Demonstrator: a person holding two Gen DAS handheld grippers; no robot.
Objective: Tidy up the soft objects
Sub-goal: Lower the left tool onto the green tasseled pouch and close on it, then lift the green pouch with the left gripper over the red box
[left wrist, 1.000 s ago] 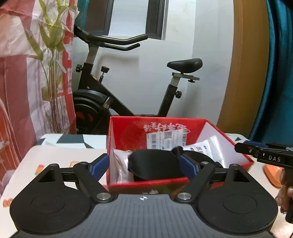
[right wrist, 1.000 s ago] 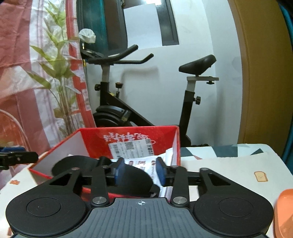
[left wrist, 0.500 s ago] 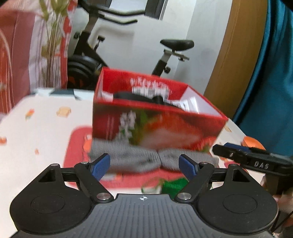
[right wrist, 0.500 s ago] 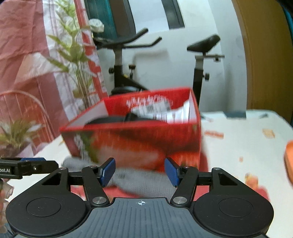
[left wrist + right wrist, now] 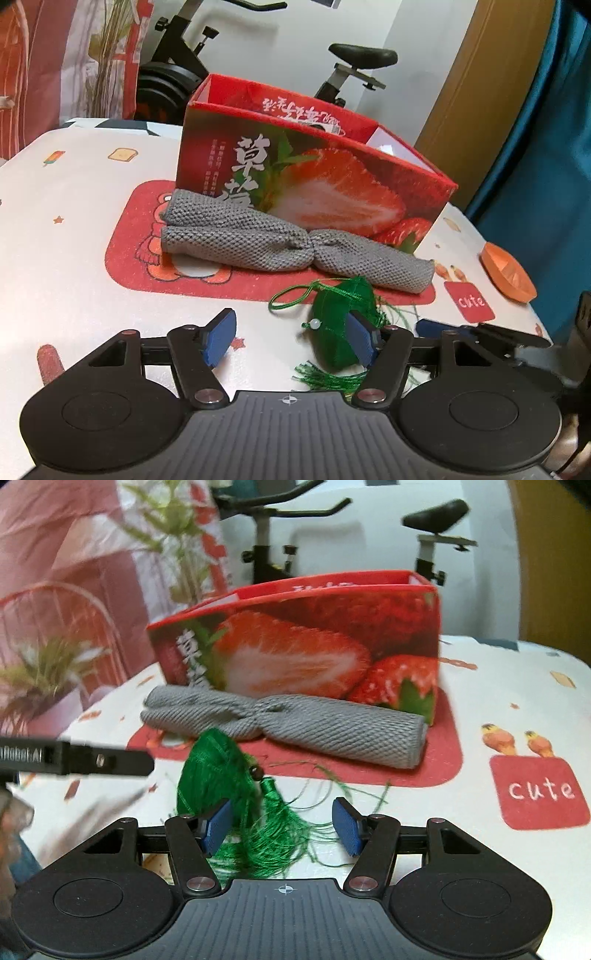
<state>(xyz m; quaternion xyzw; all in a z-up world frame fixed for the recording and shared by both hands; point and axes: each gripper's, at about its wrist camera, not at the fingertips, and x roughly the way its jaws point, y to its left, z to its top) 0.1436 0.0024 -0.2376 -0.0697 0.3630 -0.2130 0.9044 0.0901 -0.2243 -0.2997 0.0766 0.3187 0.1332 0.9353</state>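
Note:
A green tasselled sachet [image 5: 334,328] lies on the table in front of a grey knitted headband [image 5: 280,242], which rests against the red strawberry box [image 5: 306,181]. My left gripper [image 5: 290,341] is open low over the table, its right pad beside the sachet. My right gripper [image 5: 282,825] is open with the sachet's tassel [image 5: 266,834] between its fingers; the sachet [image 5: 214,771], headband [image 5: 295,729] and box [image 5: 314,646] lie ahead.
An orange dish [image 5: 508,271] sits at the table's right edge. An exercise bike [image 5: 258,55] and a wall stand behind the table. The tablecloth [image 5: 74,221] has red printed patches. A plant [image 5: 40,672] stands at the left.
Both grippers have pulled back from above the box and dropped low toward the table. The headband and green sachet have come into view close ahead. Both grippers stay open.

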